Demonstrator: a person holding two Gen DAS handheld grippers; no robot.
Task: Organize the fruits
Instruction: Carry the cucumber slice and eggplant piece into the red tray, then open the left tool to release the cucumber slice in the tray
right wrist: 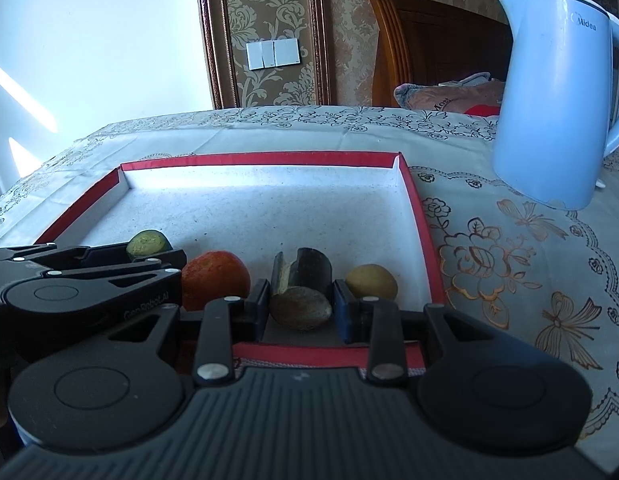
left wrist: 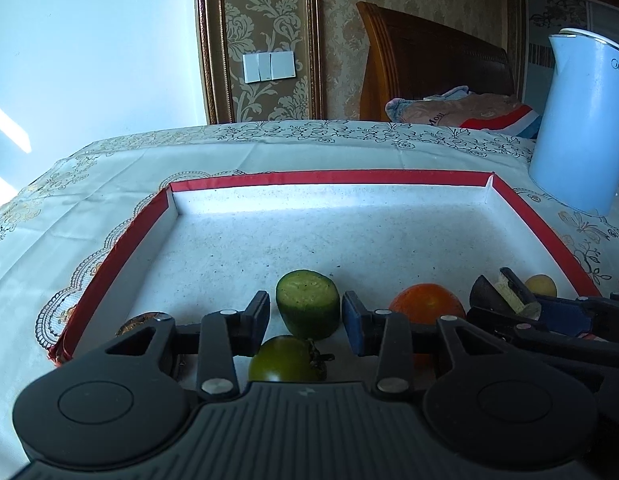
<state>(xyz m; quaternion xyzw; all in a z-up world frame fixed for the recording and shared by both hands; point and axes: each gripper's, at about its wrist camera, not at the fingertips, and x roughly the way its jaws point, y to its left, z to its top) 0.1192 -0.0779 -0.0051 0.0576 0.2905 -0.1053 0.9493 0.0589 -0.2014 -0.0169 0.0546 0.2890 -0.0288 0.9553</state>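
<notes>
1. Nearest the left wrist camera, a green tomato (left wrist: 283, 358) lies low between the left gripper (left wrist: 305, 316) fingers; jaws apart, a cucumber stub (left wrist: 308, 304) standing between them, gaps either side.
2. Right gripper (right wrist: 299, 312) closes on a brownish oval fruit (right wrist: 300, 307) in the red-rimmed tray (right wrist: 269, 159); dark aubergine piece (right wrist: 305, 270) behind.
3. Orange tomato (right wrist: 215, 284) and yellow fruit (right wrist: 371, 282) flank it; kettle (right wrist: 557, 100) stands outside.
</notes>
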